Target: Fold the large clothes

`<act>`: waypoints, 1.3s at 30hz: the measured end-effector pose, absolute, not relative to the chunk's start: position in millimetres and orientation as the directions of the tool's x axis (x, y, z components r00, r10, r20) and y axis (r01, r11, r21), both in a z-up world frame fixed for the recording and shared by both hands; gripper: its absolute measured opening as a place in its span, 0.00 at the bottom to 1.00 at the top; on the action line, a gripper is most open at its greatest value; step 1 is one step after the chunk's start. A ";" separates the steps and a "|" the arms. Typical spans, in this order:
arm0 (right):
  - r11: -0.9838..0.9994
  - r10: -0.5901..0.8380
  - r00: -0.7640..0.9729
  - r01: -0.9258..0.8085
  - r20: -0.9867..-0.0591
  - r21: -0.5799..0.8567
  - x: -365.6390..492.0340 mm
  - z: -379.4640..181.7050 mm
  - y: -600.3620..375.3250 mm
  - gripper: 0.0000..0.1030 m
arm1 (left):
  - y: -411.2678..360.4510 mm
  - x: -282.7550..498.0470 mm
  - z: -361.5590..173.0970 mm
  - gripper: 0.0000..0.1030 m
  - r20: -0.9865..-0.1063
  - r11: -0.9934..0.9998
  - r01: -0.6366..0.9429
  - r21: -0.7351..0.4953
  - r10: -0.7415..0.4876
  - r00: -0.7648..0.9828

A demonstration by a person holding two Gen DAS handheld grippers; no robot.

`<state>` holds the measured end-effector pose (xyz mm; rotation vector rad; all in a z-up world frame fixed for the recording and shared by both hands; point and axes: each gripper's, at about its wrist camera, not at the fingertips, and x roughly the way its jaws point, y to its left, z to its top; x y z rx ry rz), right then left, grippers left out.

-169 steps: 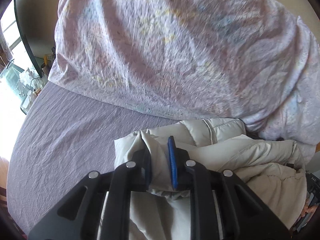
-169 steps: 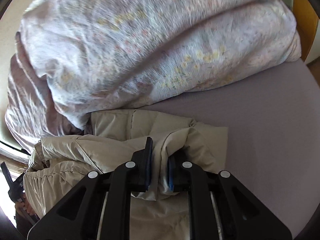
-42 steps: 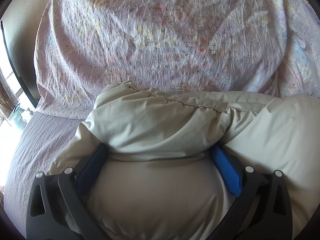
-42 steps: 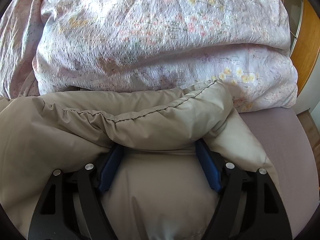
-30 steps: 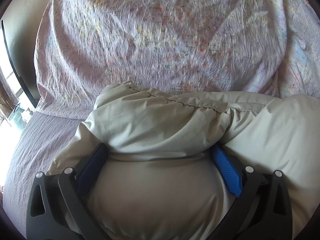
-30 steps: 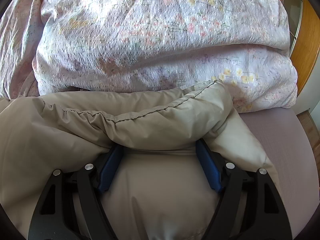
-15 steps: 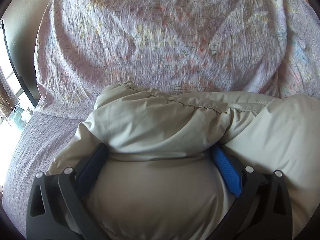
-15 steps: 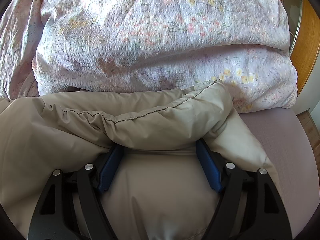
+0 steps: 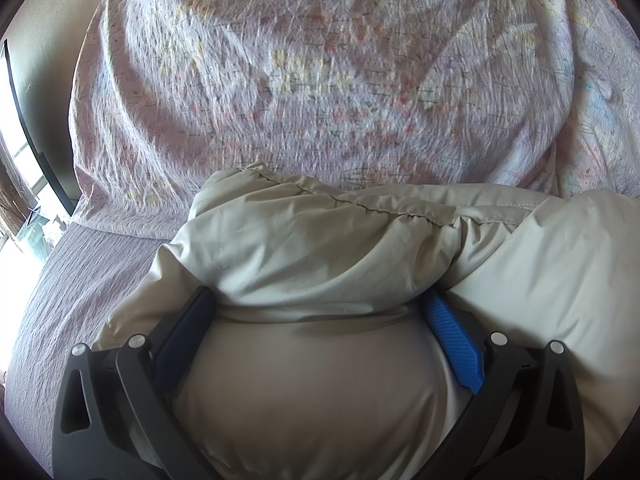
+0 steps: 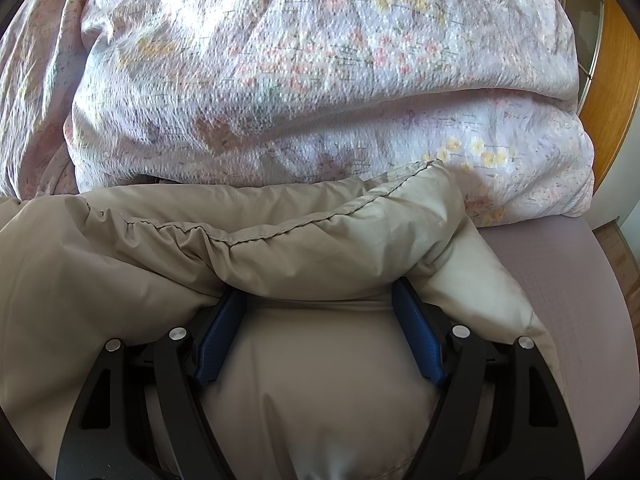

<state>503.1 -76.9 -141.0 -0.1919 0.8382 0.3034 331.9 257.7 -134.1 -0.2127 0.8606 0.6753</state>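
A puffy beige down jacket (image 9: 320,248) lies folded on the purple bed sheet (image 9: 72,280). It also shows in the right wrist view (image 10: 280,248). My left gripper (image 9: 316,312) is open wide, its blue-padded fingers (image 9: 452,336) on either side of a bulge of the jacket. My right gripper (image 10: 318,304) is open wide too, with its fingers (image 10: 416,332) on either side of another bulge. The fingertips are hidden under the folded top layer in both views.
A big floral duvet (image 9: 320,80) is heaped right behind the jacket and fills the far side; it also shows in the right wrist view (image 10: 320,80). A wooden cupboard (image 10: 612,80) stands at the right. A window (image 9: 16,184) is at the left.
Since 5.6 s ago both grippers have opened from pinching jacket folds and the jacket now lies folded up against the duvet. Nothing has moved over the last second.
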 end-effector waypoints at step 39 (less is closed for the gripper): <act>0.883 0.405 0.278 0.129 -0.871 0.452 492.8 -122.1 -228.3 0.78 | 278.9 188.1 -102.8 0.82 -0.898 0.660 -0.738 -0.139 0.231 0.375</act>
